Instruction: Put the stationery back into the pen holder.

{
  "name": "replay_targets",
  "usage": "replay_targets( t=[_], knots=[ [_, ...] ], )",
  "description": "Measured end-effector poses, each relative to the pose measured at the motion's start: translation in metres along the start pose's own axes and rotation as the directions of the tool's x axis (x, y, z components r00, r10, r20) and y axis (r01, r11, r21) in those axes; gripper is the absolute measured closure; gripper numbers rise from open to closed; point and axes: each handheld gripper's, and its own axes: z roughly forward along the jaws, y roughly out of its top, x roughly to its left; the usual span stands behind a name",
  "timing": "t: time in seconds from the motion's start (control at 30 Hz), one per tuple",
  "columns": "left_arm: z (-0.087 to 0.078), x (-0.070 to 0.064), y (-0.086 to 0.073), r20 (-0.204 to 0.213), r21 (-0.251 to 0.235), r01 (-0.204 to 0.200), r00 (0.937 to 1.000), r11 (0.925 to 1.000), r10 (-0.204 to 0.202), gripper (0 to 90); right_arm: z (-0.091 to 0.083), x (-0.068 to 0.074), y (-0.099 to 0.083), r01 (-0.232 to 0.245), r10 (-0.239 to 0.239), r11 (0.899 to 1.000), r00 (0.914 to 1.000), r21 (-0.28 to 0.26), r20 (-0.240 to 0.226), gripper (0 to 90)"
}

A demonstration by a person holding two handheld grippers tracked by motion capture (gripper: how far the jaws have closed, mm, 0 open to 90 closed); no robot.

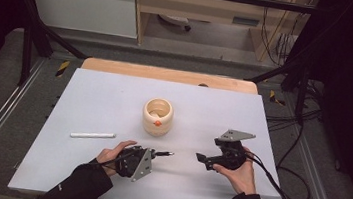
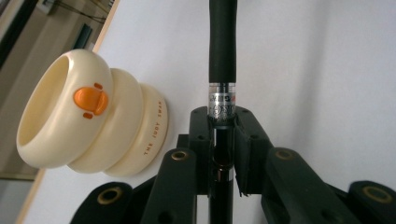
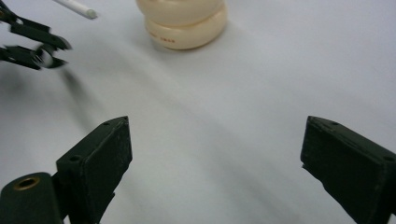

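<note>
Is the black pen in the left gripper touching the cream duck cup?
Apart. The left gripper view shows bare white table between the black pen, clamped in the left gripper, and the cream duck cup.

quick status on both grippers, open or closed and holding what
Left gripper: closed on a black pen.
Right gripper: open, jaws wide apart, holding nothing.

Black pen (image 2: 223,56): tip cut off by top edge in left gripper view. Cream holder (image 3: 184,21): upper part cropped in right gripper view. White stick (image 3: 77,8): partly cropped there.
</note>
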Motion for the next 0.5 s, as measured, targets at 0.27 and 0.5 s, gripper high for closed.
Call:
replay_targets(
  t=[0.27, 0.5],
  knots=[
    [-0.003, 0.014, -0.002, 0.030, -0.016, 0.207, 0.9779, 0.9782, -0.207, 78.6, -0.004, -0.010, -0.019, -0.013, 0.013, 1.000, 0.9990, -0.004, 0.042, 2.8],
    [-0.004, 0.026, -0.005, 0.036, -0.006, 0.360, 0.9324, 0.9330, -0.360, 78.6, -0.007, -0.019, -0.035, -0.055, 0.054, 0.998, 0.9971, 0.013, 0.054, 0.8]
  ],
)
